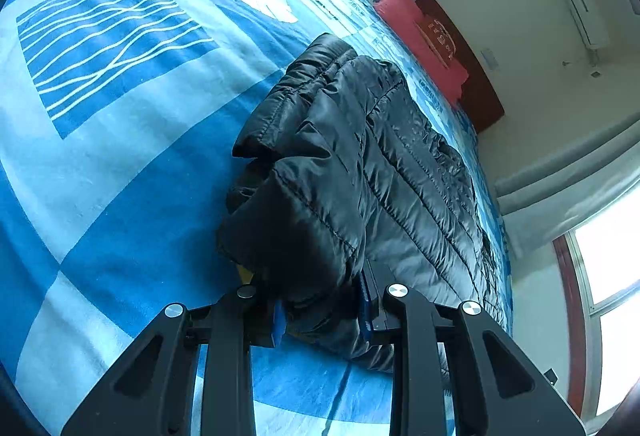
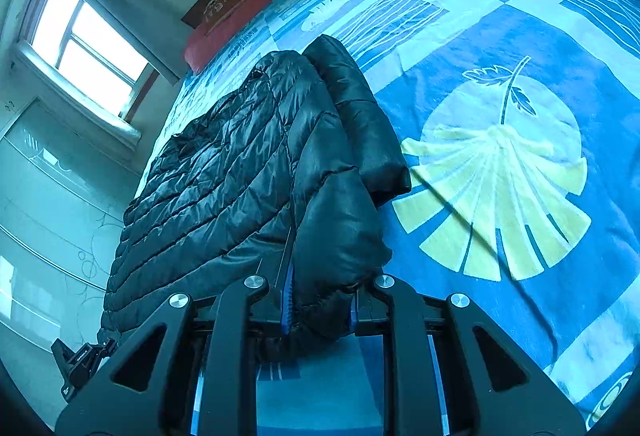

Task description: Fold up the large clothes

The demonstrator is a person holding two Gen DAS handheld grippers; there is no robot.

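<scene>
A black quilted puffer jacket (image 1: 360, 164) lies on the bed, folded over itself, with a sleeve laid along its far side. My left gripper (image 1: 322, 310) is shut on the jacket's near edge, and the bunched fabric fills the gap between its blue pads. In the right wrist view the same jacket (image 2: 224, 172) stretches away toward the pillow. My right gripper (image 2: 320, 304) is shut on another part of that near edge, a thick fold pinched between its blue pads. The left gripper's body (image 2: 80, 360) shows at the lower left of the right wrist view.
The bed is covered by a blue and white patterned sheet (image 1: 120, 156) with leaf prints (image 2: 496, 180). A red pillow (image 1: 416, 36) lies against the dark headboard. A window (image 2: 84, 44) and curtain stand beside the bed, and a wall air conditioner (image 1: 576, 0) hangs above.
</scene>
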